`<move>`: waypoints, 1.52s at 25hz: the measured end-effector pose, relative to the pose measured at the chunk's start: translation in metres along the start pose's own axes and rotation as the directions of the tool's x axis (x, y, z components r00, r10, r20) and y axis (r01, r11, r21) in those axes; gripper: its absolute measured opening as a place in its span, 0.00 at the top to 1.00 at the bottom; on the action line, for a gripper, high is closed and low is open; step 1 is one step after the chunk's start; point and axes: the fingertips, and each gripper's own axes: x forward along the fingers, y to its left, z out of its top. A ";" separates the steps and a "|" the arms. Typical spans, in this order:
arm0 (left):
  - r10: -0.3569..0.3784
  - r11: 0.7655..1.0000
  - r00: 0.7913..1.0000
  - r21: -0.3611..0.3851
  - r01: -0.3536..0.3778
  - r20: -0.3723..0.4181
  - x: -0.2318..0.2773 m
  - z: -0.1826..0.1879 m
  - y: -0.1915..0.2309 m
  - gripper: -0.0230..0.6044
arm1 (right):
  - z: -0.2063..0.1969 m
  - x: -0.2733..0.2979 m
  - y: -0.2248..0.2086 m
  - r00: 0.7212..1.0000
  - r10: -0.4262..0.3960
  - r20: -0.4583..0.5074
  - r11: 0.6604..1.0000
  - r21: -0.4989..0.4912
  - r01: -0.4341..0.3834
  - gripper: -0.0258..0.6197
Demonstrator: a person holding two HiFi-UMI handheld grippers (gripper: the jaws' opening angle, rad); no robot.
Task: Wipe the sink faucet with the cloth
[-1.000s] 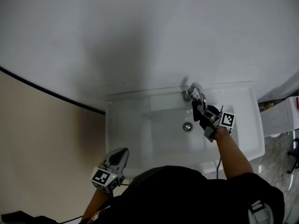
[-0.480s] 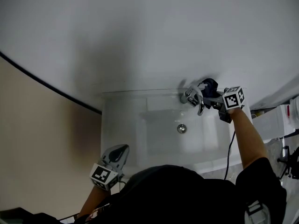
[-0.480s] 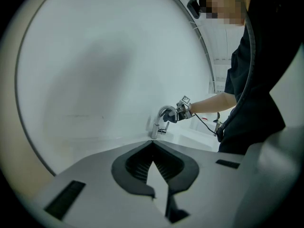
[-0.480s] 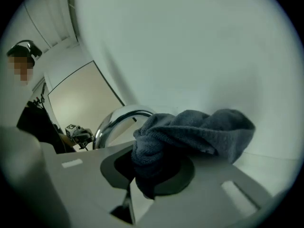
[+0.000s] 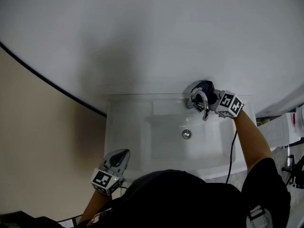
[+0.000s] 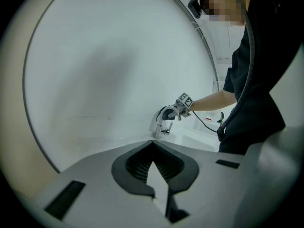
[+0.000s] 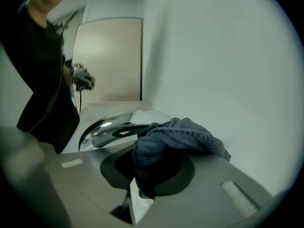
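Your right tool point(image 5: 210, 98): clenched on dark blue knitted cloth point(image 7: 178, 136), against top of curved chrome faucet point(image 5: 204, 104). Your left tool point(image 5: 121, 156): closed, empty, well apart from faucet.

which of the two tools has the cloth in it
The right tool, up at the faucet, has the dark blue cloth clamped between its jaws. The left tool is shut on nothing, held back near the front of the sink.
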 end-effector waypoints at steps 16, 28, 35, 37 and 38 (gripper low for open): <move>-0.062 0.998 0.998 -0.010 0.062 0.031 0.016 0.003 -0.008 0.96 | 0.059 -0.010 -0.015 0.985 -0.066 -0.160 0.969 0.226 0.102 0.88; -0.003 0.999 0.999 -0.033 0.004 0.042 -0.007 -0.018 0.013 0.96 | -0.002 0.057 -0.039 0.601 0.120 -0.790 0.985 0.170 0.027 0.88; 0.003 1.000 0.998 -0.004 -0.002 0.068 -0.009 -0.010 0.016 0.96 | 0.035 0.015 -0.027 0.856 0.164 -0.490 0.931 0.364 0.030 0.88; 0.000 1.000 0.998 0.001 0.000 0.069 -0.006 -0.009 0.017 0.96 | 0.054 -0.016 -0.008 0.919 0.155 -0.364 0.922 0.388 -0.002 0.88; -0.004 1.000 0.998 0.000 0.004 0.066 -0.004 -0.009 0.016 0.96 | 0.059 -0.030 0.003 0.940 0.148 -0.308 0.919 0.395 -0.015 0.88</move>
